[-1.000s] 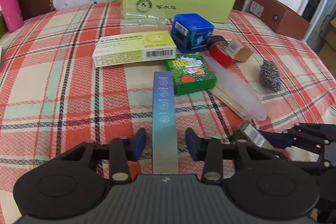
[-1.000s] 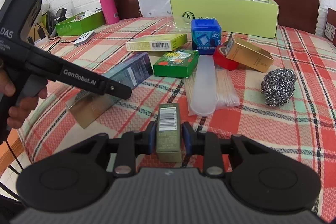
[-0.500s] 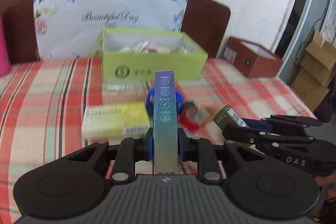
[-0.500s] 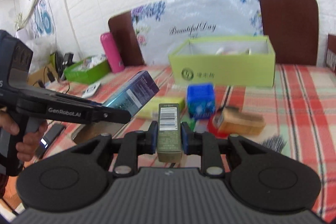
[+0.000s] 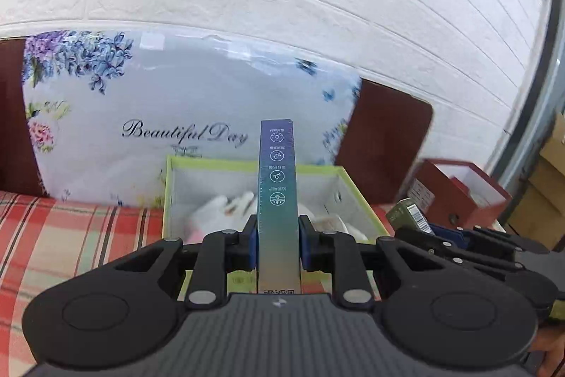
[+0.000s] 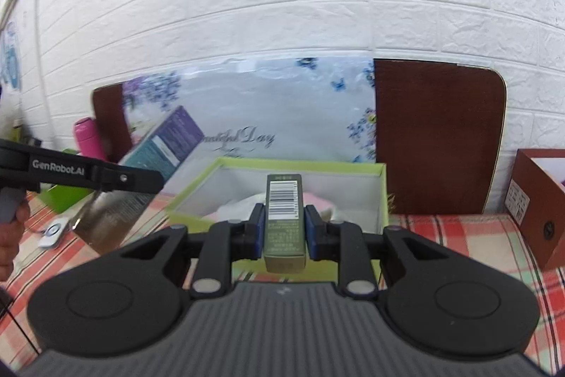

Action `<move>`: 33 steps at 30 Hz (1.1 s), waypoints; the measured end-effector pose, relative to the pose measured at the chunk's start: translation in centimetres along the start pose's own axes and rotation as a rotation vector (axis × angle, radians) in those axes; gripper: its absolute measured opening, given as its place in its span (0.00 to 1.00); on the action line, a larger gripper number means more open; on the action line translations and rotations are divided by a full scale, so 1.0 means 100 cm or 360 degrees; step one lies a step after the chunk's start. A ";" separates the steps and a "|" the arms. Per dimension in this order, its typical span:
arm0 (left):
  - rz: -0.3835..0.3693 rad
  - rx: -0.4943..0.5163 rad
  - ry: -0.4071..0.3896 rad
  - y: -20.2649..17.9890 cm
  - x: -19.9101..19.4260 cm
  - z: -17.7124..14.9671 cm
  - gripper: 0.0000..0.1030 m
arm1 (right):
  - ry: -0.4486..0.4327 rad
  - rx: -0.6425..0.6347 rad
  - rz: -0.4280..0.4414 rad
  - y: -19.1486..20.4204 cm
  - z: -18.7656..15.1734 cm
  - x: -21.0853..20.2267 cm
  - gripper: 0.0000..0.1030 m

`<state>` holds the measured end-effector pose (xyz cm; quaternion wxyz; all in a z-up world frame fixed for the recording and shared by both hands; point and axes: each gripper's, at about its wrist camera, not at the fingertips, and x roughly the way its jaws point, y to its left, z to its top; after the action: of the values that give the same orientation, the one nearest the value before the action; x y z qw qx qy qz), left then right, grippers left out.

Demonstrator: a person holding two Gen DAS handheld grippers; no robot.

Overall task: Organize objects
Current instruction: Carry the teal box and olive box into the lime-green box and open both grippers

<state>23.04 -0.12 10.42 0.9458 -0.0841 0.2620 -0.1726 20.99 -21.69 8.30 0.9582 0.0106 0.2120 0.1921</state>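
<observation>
Two tools, each loaded, before green box (image 5: pixel 356 196).
Left tool (image 5: pixel 277 244) clamped on tall blue carton (image 5: pixel 277 200); right tool (image 6: pixel 284 232) clamped on olive carton (image 6: pixel 284 225).

Each camera sits on its own tongs and looks forward along them, a little downward. Both face the green box (image 5: pixel 356 196) close in front, with the flower cushion (image 5: pixel 169 115) and white brick wall behind the green box. The left view sees the box from its left, the right view from its right.
</observation>
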 end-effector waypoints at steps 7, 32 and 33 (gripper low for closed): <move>0.0118 -0.0024 0.0071 0.025 0.072 0.021 0.22 | 0.0091 -0.0027 -0.0129 -0.030 0.010 0.087 0.22; 0.0255 -0.0014 -0.0033 0.000 -0.012 -0.013 0.77 | -0.0205 0.0129 -0.0126 -0.024 0.005 -0.010 1.00; 0.0251 0.0002 -0.0047 -0.005 -0.024 -0.018 0.78 | -0.0213 0.0126 -0.0106 -0.019 0.002 -0.021 1.00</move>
<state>20.07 0.20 10.10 0.9603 -0.0652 0.2536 -0.0966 19.98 -24.20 9.17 0.9748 0.0543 0.1553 0.1504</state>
